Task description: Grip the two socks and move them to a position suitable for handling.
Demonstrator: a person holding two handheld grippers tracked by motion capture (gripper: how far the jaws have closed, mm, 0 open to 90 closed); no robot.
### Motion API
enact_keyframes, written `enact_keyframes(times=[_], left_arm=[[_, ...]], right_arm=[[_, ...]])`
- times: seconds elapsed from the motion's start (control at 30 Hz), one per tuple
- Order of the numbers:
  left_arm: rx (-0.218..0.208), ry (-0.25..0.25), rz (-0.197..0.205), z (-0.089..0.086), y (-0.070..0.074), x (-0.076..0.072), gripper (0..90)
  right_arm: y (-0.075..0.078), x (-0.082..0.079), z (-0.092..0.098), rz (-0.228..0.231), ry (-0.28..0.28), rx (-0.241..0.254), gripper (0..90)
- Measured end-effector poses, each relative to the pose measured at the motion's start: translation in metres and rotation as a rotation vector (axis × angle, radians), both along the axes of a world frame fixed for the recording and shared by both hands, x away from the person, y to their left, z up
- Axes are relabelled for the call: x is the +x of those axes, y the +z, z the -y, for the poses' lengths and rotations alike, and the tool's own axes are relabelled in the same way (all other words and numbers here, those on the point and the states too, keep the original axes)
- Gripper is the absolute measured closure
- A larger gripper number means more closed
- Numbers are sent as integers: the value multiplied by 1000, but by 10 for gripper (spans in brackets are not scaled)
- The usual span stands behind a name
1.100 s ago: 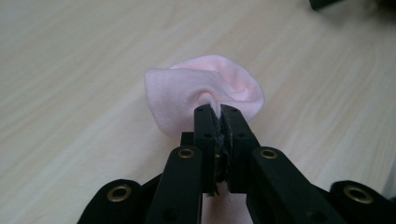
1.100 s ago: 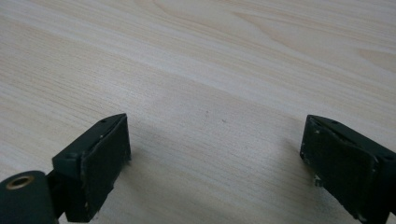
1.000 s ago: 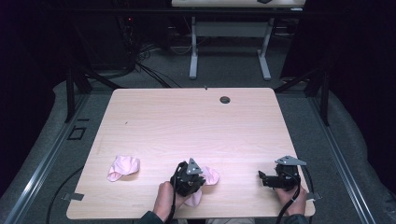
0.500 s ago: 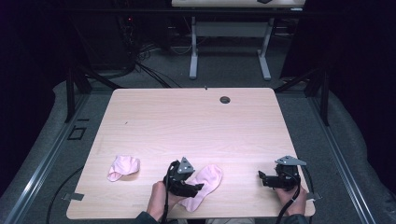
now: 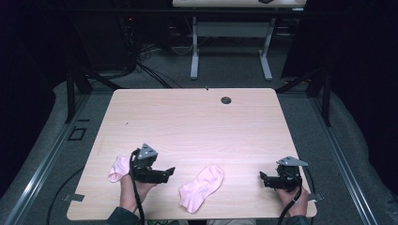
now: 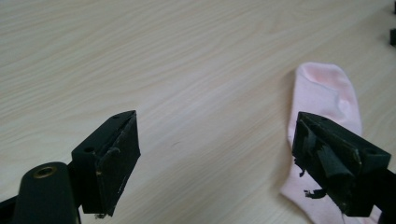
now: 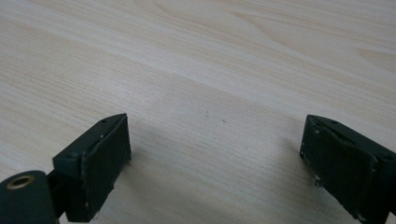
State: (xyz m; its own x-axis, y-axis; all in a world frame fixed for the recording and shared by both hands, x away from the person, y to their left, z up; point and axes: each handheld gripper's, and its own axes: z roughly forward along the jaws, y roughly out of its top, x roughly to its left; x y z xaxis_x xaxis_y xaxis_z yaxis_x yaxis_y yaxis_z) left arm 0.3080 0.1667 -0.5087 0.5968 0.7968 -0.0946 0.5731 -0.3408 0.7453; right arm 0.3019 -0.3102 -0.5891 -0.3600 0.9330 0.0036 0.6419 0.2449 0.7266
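So the pink sock [image 5: 202,188] lies flat and stretched out near my edge of the table [image 5: 197,122], plain soft fabric, no logo or writing I can read. My left gripper [image 6: 215,154] has just been opening, nothing between its jaws, sock just beside it. A second, bunched sock [image 5: 117,168] sits behind it. My right gripper [image 7: 215,163] is spread wide over bare wood.

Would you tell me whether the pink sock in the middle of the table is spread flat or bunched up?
Spread flat: the pink sock lies stretched out lengthwise on the table, not crumpled.
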Motion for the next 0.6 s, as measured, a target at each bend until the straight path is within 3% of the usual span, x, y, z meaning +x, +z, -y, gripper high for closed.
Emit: enact_keyframes(times=[0.13, 0.2, 0.27, 0.33, 0.6], left_arm=[[-8, 92, -2, -27, 1, 3, 103], [5, 139, -11, -41, 0, 6, 87], [57, 198, -17, -53, -1, 8, 21], [58, 221, -17, -61, -1, 8, 0], [77, 366, -94, -102, -19, 19, 3]], right_arm=[[0, 0, 0, 0, 0, 0, 81], [0, 0, 0, 0, 0, 0, 81], [0, 0, 0, 0, -1, 0, 81], [0, 0, 0, 0, -1, 0, 82], [0, 0, 0, 0, -1, 0, 82]])
